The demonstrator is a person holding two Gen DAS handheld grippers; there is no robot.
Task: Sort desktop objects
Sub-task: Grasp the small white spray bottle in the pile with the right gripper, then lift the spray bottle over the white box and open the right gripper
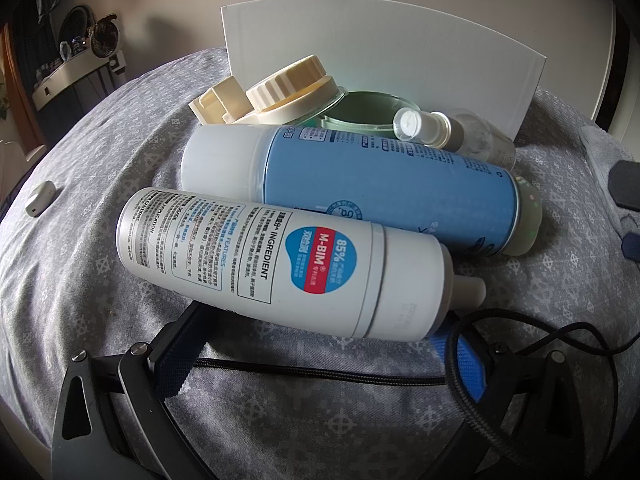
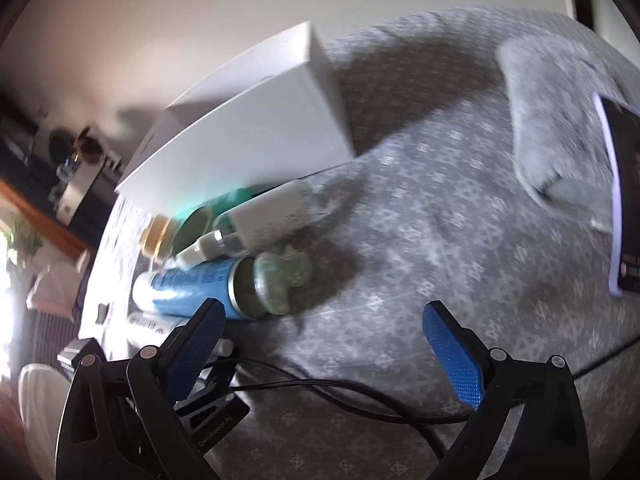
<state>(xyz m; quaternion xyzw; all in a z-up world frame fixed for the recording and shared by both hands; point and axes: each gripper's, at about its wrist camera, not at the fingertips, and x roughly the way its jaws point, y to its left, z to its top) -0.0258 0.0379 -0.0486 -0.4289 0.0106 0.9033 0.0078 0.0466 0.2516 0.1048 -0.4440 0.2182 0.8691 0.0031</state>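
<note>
Left hand-held gripper [image 1: 320, 344]: fingers spread wide, the white bottle [image 1: 280, 260] lying across between them; pads mostly hidden under it, so I can't tell if they press it. Right hand-held gripper [image 2: 324, 344]: blue pads apart, nothing between them, only the grey patterned cloth [image 2: 400, 240] and a black cable [image 2: 340, 390].

Landmark is the white box [image 1: 380, 64]. Left view only: the white bottle lies on its side in front of the box, nearest the camera, nozzle pointing right. Readable on its label: "85%", "M-BIM", "INGREDIENT", "FEATURES", "APPLICATION"; the rest is small Chinese print. Blue can [image 1: 380, 184] lies between the white bottle and the box, its text too small to read. Cream lids [image 1: 280, 88] and a green dish [image 1: 360, 112] sit right against the box front; a clear spray bottle [image 1: 440, 128] lies at the box's right front.

Right view only: a pale green piece [image 2: 280, 276] at the blue can's [image 2: 192, 284] base, a white charger [image 2: 272, 212] by the box [image 2: 248, 136], a dark card [image 2: 624, 200] far right, cut off. That view is motion-blurred.
</note>
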